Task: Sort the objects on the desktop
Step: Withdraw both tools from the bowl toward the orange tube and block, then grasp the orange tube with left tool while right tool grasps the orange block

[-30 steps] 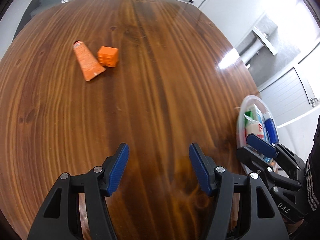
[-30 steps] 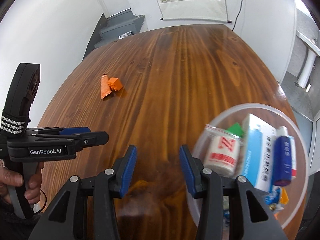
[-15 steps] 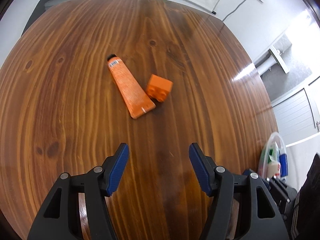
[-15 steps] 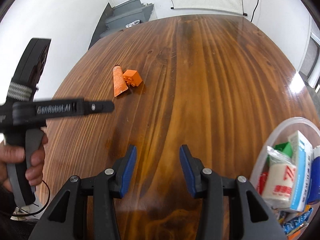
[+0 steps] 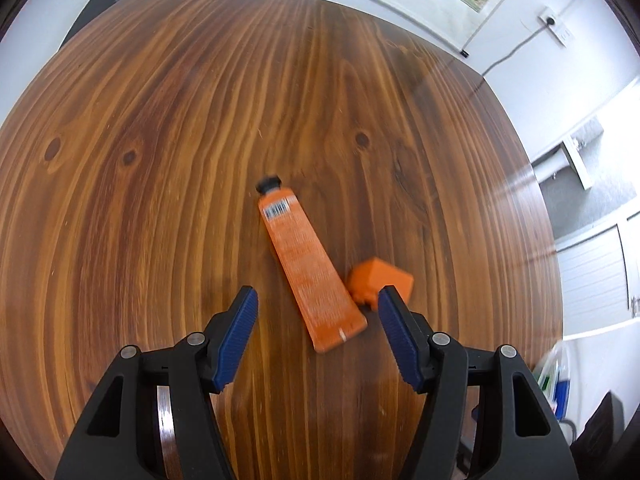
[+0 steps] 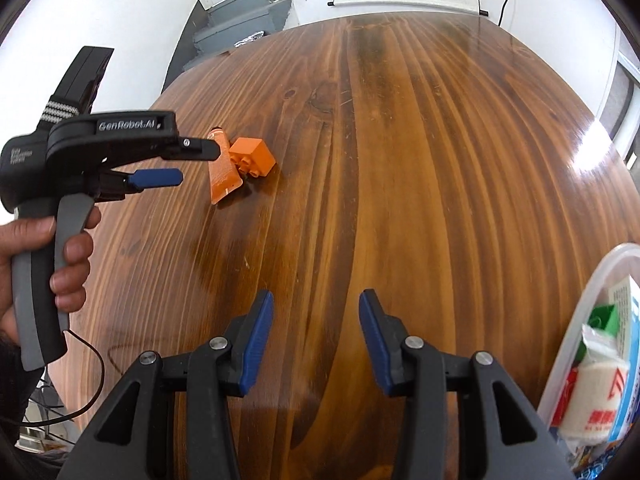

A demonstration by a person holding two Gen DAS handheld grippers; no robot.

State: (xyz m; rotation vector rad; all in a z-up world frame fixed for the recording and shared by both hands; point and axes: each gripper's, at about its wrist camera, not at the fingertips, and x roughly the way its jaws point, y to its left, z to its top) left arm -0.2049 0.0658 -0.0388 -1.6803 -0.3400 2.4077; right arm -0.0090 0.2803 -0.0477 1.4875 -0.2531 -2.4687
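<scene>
Risk is the spread left gripper (image 5: pixel 318 312) closing on tube (image 5: pixel 308 268) and touching brick (image 5: pixel 380 280) together; right gripper (image 6: pixel 316 320) hangs spread, empty.

— What can't you make out from your left wrist camera?

— The orange tube (image 5: pixel 310 268) is smeared by motion, so you can't read the print under its barcode. The orange block (image 5: pixel 378 282) is blurred too, and your left gripper's right finger (image 5: pixel 396 326) covers its near corner. The clear container (image 5: pixel 554 372) is cut off at the right edge; its contents are only streaks of green and blue.

— And from your right wrist camera?

— Your left gripper (image 6: pixel 188 164) crosses in front of the tube's upper part, hiding the cap. The container (image 6: pixel 576 344) runs off the right and bottom edges, so the boxes and packets inside show only in part. The foil object on the grey steps beyond the desk (image 6: pixel 400 160) is too small to identify.
</scene>
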